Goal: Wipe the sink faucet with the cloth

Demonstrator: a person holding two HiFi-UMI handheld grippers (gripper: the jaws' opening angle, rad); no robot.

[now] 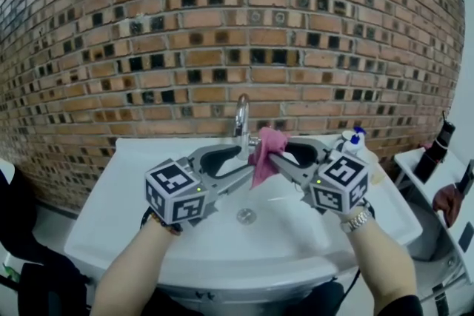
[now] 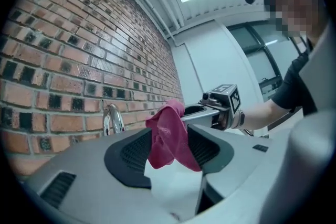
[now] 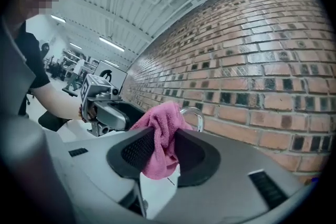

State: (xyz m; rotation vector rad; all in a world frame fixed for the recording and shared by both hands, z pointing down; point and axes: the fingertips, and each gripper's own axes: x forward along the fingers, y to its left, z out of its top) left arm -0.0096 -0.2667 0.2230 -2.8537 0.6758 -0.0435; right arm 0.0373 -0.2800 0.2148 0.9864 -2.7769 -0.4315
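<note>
Left gripper (image 1: 231,161) is pointing level over the sink (image 1: 141,189) with its jaws standing wide apart, gripping nothing. In the left gripper view the pink cloth (image 2: 169,139) is hanging in the gap between the pads, and the pads are not pressing on it. Right gripper (image 1: 272,157) is meeting it nearly tip to tip and clamping the bunched top of the cloth between its pads. The rest of the cloth is dangling loose over the basin, above the drain (image 1: 246,215).

Cloth is hanging just in front of the faucet (image 1: 241,117), at the back middle of the sink. Cannot tell if it is touching the faucet. Cloth and jaw tips are hiding the faucet's lower part in the head view. In both gripper views only its curved top is showing. At far right a spray bottle (image 1: 356,135) is sitting partly covered by the right gripper.
</note>
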